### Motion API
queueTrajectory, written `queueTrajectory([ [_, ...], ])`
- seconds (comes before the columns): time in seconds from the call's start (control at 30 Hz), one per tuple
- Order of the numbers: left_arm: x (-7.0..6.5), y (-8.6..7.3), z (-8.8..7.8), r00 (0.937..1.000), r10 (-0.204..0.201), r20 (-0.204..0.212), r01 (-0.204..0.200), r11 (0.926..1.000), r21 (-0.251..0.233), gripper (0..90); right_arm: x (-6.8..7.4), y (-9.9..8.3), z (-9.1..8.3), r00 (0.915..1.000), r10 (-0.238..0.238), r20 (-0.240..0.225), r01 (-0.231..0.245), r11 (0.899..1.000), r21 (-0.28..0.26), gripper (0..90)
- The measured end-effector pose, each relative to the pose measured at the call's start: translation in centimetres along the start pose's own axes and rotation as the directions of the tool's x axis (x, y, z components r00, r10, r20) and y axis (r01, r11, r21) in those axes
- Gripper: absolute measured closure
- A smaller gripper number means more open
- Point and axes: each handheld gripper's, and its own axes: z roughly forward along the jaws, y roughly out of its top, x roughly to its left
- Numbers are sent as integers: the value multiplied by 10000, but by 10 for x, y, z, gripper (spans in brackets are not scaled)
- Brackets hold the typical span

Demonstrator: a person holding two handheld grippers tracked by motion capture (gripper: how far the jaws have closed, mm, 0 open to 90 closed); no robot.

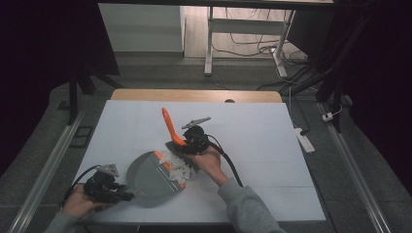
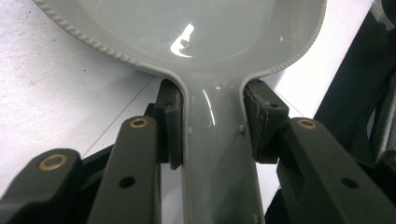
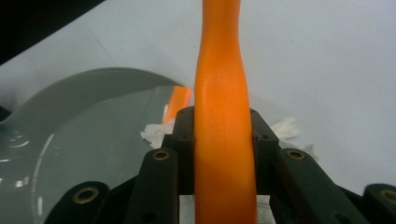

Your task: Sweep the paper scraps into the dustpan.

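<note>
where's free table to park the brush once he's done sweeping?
Free: the white table top right of the right claw, out to the right edge, and the far strip behind the orange brush. Front right corner is also bare. Crowded: front left, where the grey dustpan, white scraps and left claw sit.

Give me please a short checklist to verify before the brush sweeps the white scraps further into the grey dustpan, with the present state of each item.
1. Left gripper shut on the dustpan handle: ok, the fingers press both its sides.
2. Right gripper shut on the orange brush handle: ok, gripped on both sides.
3. Brush head at the dustpan's open, orange-lipped edge: ok.
4. White scraps gathered at that edge: ok; some lie on the pan, some at the lip.
5. Dustpan lip flat on the table: cannot tell.
6. Scraps loose behind the brush: cannot tell, the hand covers that spot.
</note>
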Motion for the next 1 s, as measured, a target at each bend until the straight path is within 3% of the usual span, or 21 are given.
queueTrajectory([
  [0.07,0,0,0,10000,-4,-1,4,10000,-6,620,2,0,0,9999,-103,-25,103,9999,17,699],
  [0.2,0,0,0,10000,1,5,-1,10000,-9,620,-1,4,-8,9998,141,-143,-147,9988,-465,699],
  [0.53,0,0,0,10000,19,11,-19,10000,-7,620,-27,16,-20,9941,539,940,-445,9941,-990,699],
  [0.63,0,0,0,10000,21,17,-21,10000,-10,620,-37,17,-17,9887,576,1385,-458,9952,-863,699],
  [0.83,0,0,0,10000,34,17,-34,10000,-7,620,-48,18,-18,9808,765,1796,-594,9934,-985,699],
  [1.0,0,0,0,10000,27,22,-27,10000,-7,620,-61,22,-19,9644,745,2537,-604,9962,-629,699],
])
